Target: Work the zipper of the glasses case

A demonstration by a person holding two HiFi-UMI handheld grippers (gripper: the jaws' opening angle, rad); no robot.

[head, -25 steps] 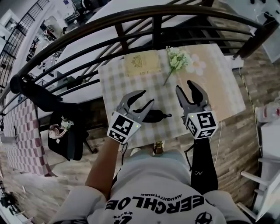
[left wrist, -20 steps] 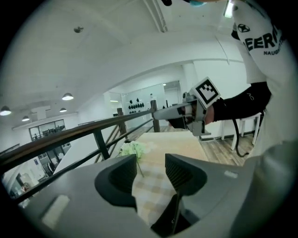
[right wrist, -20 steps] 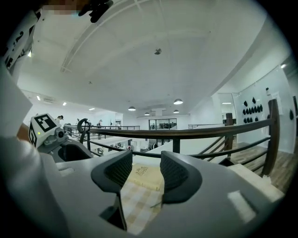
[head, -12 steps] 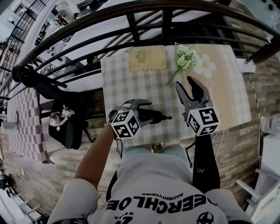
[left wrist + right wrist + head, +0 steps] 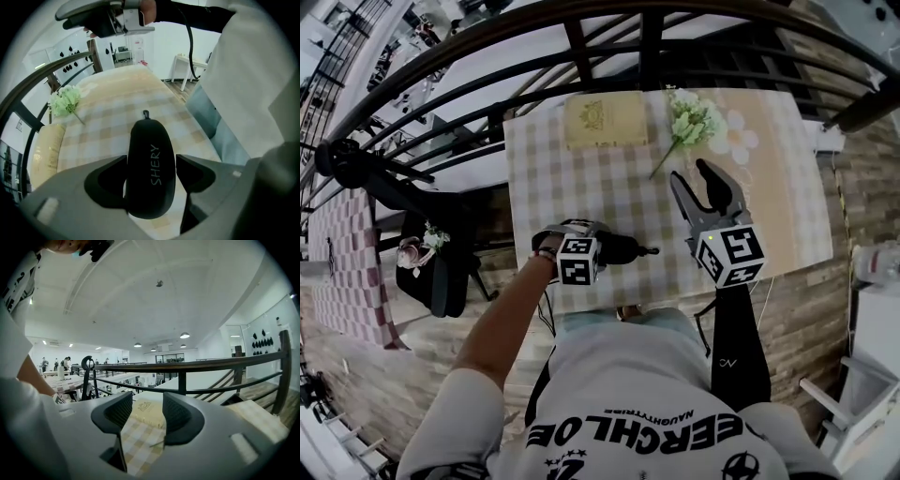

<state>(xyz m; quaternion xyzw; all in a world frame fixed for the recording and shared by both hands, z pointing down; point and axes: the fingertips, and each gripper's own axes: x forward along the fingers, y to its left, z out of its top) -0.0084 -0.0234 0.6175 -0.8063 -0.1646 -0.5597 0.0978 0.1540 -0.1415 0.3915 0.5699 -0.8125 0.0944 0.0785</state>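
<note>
**Left gripper** (image 5: 151, 174) – pointed steeply down at the table (image 5: 581, 173). Its jaws are spread wide and have just been opening. The glasses case (image 5: 150, 140) lies between them. In the left gripper view, the two pads (image 5: 112, 180) stand just beside the case's long sides, one on each side, about midway along its length. No squeeze on the case shows.

**Glasses case** – black and oval, it lies flat on the checked cloth near the table's front edge. Its long axis runs straight out between the left jaws. The end with the zipper pull (image 5: 146, 114) points away from the gripper. In the head view, this end sticks out of the case toward the right gripper (image 5: 687, 172), well apart from it.

**Right gripper** – held above the table, nearly level. Its jaws are apart with nothing between them. In the right gripper view, only the cloth, a cream book (image 5: 146, 412) and a dark railing (image 5: 187, 366) show beyond the pads.

**Surroundings** – a flower sprig (image 5: 689, 122) lies at the far side of the table, beside the book.
</note>
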